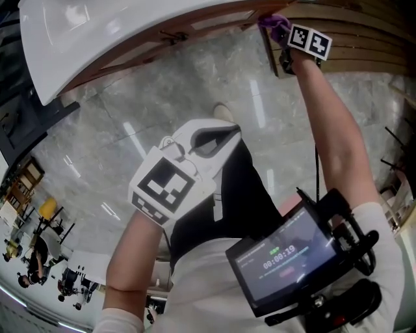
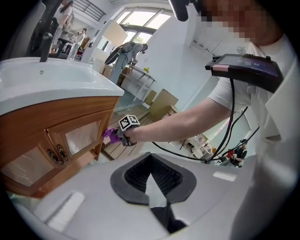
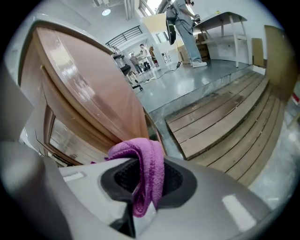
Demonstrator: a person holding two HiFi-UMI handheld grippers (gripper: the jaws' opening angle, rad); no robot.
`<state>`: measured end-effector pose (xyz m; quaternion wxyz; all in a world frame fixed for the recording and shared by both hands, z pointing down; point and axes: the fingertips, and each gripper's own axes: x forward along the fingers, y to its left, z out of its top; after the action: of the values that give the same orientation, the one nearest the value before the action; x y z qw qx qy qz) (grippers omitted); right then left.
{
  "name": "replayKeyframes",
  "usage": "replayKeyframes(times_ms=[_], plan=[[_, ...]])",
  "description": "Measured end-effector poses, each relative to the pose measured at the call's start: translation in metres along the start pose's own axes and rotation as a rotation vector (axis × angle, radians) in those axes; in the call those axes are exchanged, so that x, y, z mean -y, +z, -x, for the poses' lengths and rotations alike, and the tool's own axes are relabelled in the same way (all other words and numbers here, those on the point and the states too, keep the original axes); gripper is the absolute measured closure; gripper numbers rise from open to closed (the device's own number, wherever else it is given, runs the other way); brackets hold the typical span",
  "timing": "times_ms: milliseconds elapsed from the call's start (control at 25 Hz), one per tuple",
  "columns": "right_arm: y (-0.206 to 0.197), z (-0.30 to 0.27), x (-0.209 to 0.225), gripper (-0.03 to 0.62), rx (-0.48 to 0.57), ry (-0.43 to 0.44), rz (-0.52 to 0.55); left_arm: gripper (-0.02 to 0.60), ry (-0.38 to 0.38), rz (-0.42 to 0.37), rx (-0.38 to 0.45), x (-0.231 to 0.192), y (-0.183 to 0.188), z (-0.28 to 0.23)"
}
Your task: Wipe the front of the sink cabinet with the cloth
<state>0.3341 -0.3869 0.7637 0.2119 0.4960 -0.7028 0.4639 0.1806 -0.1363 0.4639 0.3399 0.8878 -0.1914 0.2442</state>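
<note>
Head view: nearest, a black chest-mounted screen (image 1: 286,260) reads 00:00:19. Beyond it, the left gripper (image 1: 214,133) hangs with jaws together, empty. Far right, the right gripper (image 1: 284,39) clamps a purple terry cloth (image 1: 274,23) at the brown wooden sink cabinet's (image 1: 214,19) front corner.

I look into a big open work hall, freestanding wooden sink cabinet (image 2: 56,126) with white basin (image 2: 51,82) on polished grey stone floor (image 1: 162,97), bare plank platform (image 3: 220,122), cardboard boxes (image 2: 164,101), work table (image 3: 220,19), tall windows (image 2: 140,18), people (image 3: 142,55) standing among gear
</note>
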Motion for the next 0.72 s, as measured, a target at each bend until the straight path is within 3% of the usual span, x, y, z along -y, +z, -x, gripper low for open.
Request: replayKeyframes(times_ms=[440, 720], plan=[[0.013, 0.062, -0.014, 0.511, 0.058, -0.016, 0.037, 0.574, 0.014, -0.031, 0.02, 0.027, 0.007, 0.038], [-0.007, 0.132, -0.058, 0.511, 0.054, 0.023, 0.096, 0.574, 0.02, -0.038, 0.049, 0.07, 0.009, 0.083]])
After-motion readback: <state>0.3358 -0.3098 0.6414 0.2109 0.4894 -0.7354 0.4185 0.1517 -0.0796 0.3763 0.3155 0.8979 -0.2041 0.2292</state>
